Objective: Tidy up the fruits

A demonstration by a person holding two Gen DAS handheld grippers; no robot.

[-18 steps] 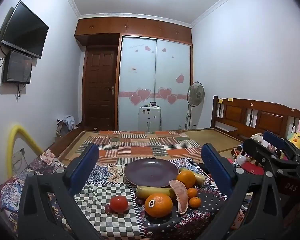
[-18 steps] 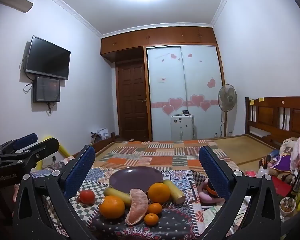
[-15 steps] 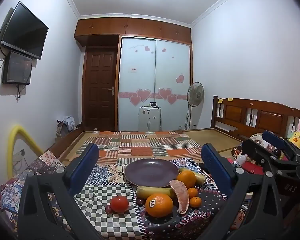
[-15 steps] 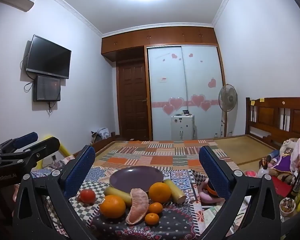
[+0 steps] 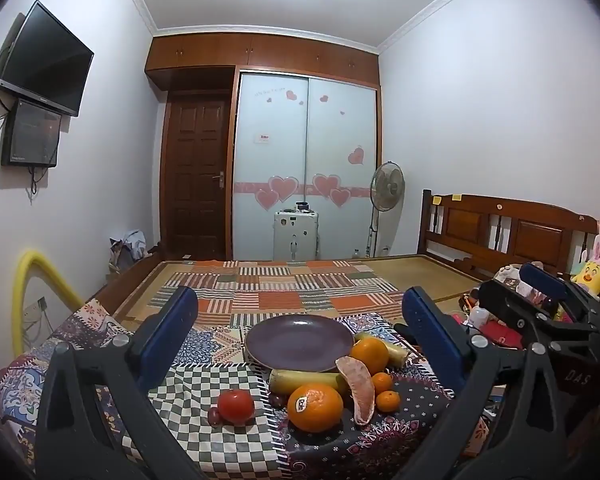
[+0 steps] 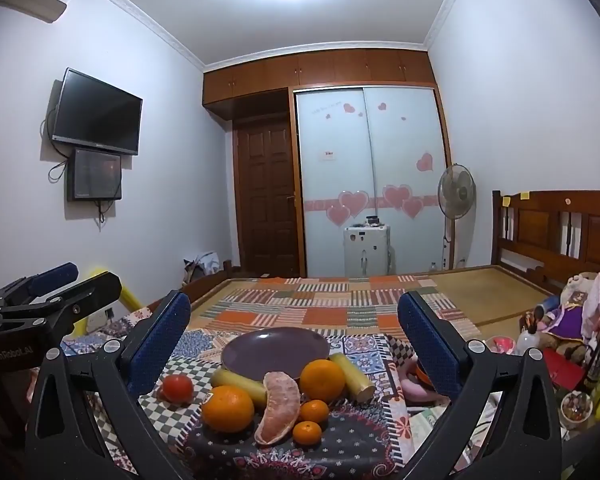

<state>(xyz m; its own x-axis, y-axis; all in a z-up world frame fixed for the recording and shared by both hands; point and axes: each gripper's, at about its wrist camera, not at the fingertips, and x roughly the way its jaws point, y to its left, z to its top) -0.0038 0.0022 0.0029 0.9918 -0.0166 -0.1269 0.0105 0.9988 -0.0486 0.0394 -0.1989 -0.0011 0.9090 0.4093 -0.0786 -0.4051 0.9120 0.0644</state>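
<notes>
An empty purple plate [image 5: 299, 342] [image 6: 276, 350] sits on a patterned cloth. In front of it lie two large oranges [image 5: 316, 407] [image 5: 369, 355], a pomelo segment [image 5: 358, 386] [image 6: 280, 406], two small tangerines [image 5: 388, 400] [image 5: 381, 382], two yellowish banana-like pieces [image 5: 306, 380] [image 5: 392, 352], a tomato [image 5: 236, 406] [image 6: 177, 387] and dark grapes [image 5: 214, 416]. My left gripper [image 5: 300, 332] is open and empty, hovering in front of the fruit. My right gripper [image 6: 294, 332] is open and empty too, to the right of the left one.
The cloth covers a low surface [image 5: 220, 440] beside a bed with a patchwork mat [image 5: 284, 284]. Toys and bottles [image 6: 572, 320] crowd the right side. A yellow hoop [image 5: 32, 280] stands left. A fan [image 5: 386, 188] and wardrobe stand far back.
Both views have shifted only very slightly. The fruit and plate have not moved, and both grippers stay open.
</notes>
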